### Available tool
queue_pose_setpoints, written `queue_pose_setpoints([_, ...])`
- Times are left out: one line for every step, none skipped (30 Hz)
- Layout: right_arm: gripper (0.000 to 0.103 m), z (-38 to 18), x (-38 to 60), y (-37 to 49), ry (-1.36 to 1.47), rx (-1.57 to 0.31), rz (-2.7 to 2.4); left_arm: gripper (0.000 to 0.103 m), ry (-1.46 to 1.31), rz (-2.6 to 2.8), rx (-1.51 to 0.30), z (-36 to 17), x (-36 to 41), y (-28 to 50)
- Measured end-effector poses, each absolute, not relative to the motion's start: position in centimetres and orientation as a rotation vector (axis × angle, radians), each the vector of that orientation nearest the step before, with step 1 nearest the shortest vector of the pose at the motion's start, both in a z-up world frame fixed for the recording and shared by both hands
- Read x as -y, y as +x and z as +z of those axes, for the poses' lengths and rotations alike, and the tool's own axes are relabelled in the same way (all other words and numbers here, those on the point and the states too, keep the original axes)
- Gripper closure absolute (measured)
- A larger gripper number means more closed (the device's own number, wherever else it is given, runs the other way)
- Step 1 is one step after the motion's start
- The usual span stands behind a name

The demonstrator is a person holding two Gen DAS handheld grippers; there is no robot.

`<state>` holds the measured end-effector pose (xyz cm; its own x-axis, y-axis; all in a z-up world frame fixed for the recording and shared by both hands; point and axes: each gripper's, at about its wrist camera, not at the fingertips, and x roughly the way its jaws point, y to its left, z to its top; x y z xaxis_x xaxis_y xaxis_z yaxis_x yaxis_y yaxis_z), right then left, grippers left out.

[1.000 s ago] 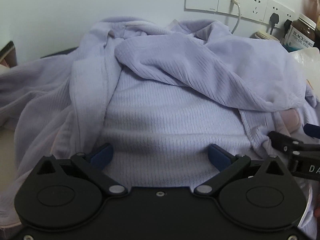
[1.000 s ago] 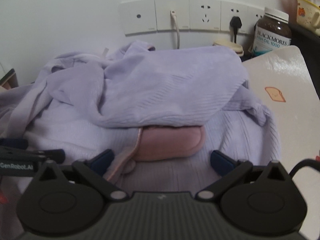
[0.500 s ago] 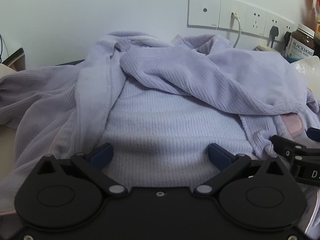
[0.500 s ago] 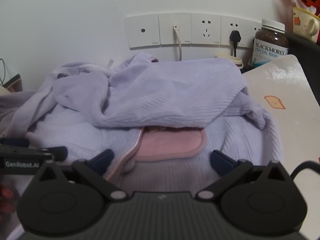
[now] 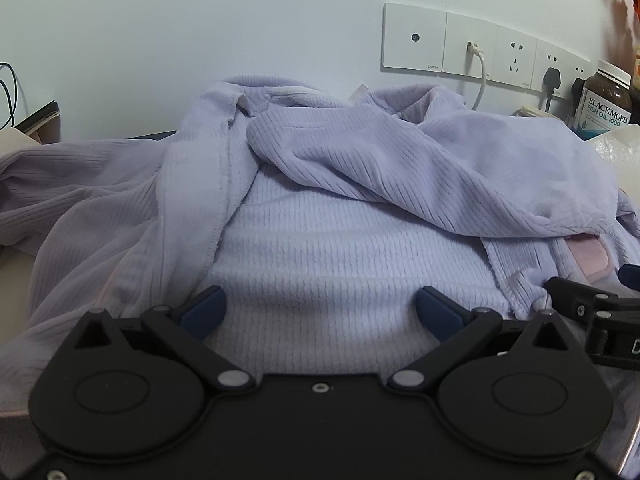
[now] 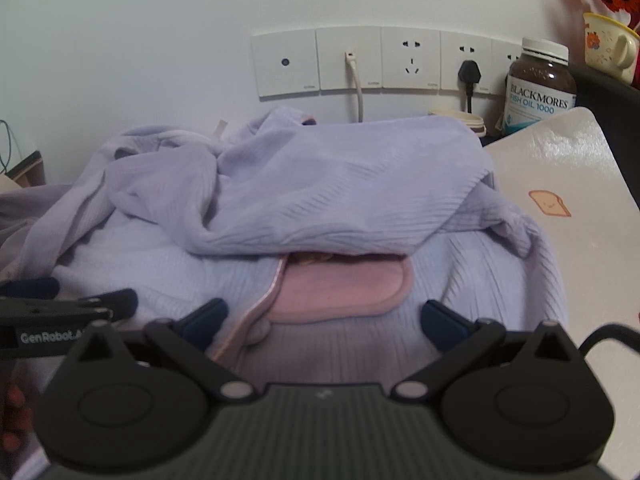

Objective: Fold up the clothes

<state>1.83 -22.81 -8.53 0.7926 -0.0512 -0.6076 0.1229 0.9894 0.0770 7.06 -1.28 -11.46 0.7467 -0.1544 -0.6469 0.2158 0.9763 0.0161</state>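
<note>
A lilac ribbed garment (image 5: 352,240) lies crumpled on the table, with one part folded loosely across its top (image 6: 320,196). A pink lining flap (image 6: 344,288) shows under that fold. My left gripper (image 5: 320,310) is open and empty, its blue fingertips (image 5: 204,310) low over the garment's front part. My right gripper (image 6: 324,320) is open and empty just in front of the pink flap. The right gripper shows at the right edge of the left wrist view (image 5: 592,308), and the left gripper at the left edge of the right wrist view (image 6: 68,304).
A wall with a row of sockets (image 6: 372,60) and plugged cables stands behind the garment. A brown fish oil bottle (image 6: 540,84) stands at the back right. A white board with a toast picture (image 6: 568,208) lies to the right. A mug (image 6: 608,48) sits far right.
Both grippers have drawn back and a little up from the garment, so more wall shows. The garment lies as before and both grippers stay open.
</note>
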Motion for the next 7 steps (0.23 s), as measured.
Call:
queue_pose_setpoints([0.001, -8.53, 22.82, 1.84, 0.115, -0.649, -0.094, 0.0, 0.091, -0.203, -0.698, -11.47, 1.27, 7.05])
queue_pose_setpoints([0.001, -8.53, 22.81, 1.86, 0.114, -0.649, -0.094, 0.0, 0.09, -0.203, -0.697, -11.48, 1.27, 7.05])
queue_pose_setpoints([0.001, -8.54, 22.8, 1.88, 0.113, -0.649, -0.093, 0.0, 0.09, -0.202, -0.697, -11.51, 1.25, 7.01])
queue_pose_setpoints([0.001, -8.54, 22.82, 1.87, 0.113, -0.649, -0.094, 0.0, 0.089, -0.201, -0.696, -11.52, 1.25, 7.0])
queue_pose_setpoints([0.001, -8.55, 22.81, 1.87, 0.114, -0.649, -0.094, 0.0, 0.089, -0.2, -0.696, -11.53, 1.25, 6.97])
queue_pose_setpoints([0.001, -8.55, 22.8, 1.87, 0.114, -0.649, -0.094, 0.0, 0.088, -0.2, -0.696, -11.55, 1.24, 6.96])
queue_pose_setpoints([0.001, -8.55, 22.79, 1.87, 0.114, -0.649, -0.094, 0.0, 0.088, -0.2, -0.696, -11.56, 1.23, 6.96])
